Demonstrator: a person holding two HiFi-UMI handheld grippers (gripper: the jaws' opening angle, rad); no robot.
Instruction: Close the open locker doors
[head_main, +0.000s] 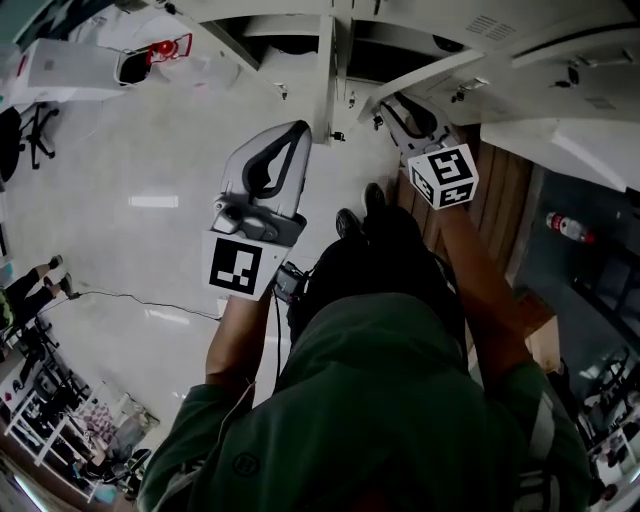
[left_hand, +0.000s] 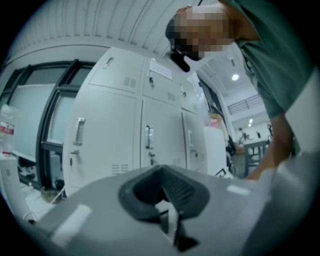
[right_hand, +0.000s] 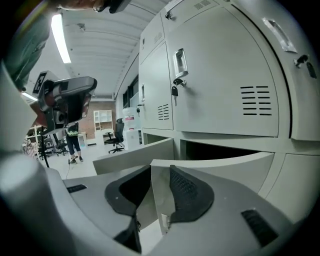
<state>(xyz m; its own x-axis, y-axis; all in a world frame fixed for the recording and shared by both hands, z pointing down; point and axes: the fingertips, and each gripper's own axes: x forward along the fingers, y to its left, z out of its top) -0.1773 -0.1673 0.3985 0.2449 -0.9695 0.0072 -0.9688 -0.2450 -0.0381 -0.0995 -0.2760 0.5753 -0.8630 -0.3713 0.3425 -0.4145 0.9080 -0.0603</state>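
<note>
A low open locker door (right_hand: 159, 195) has its free edge between the jaws of my right gripper (right_hand: 160, 172), and both pads press on it. Behind it is the dark open compartment (right_hand: 220, 150). A second open door (right_hand: 135, 155) stands further left. From the head view, my right gripper (head_main: 392, 104) reaches the held door (head_main: 440, 72), and the other door (head_main: 325, 70) shows edge-on. My left gripper (head_main: 300, 128) hangs in the air to the left, shut and empty. In its own view the left gripper (left_hand: 161, 172) faces closed lockers (left_hand: 107, 130).
Closed upper lockers (right_hand: 220, 75) with handles and keys rise above the open ones. A cable (head_main: 140, 297) runs across the pale floor on the left. A bottle (head_main: 570, 228) lies to the right. An office chair (right_hand: 118, 132) and a standing person (right_hand: 74, 142) are far back.
</note>
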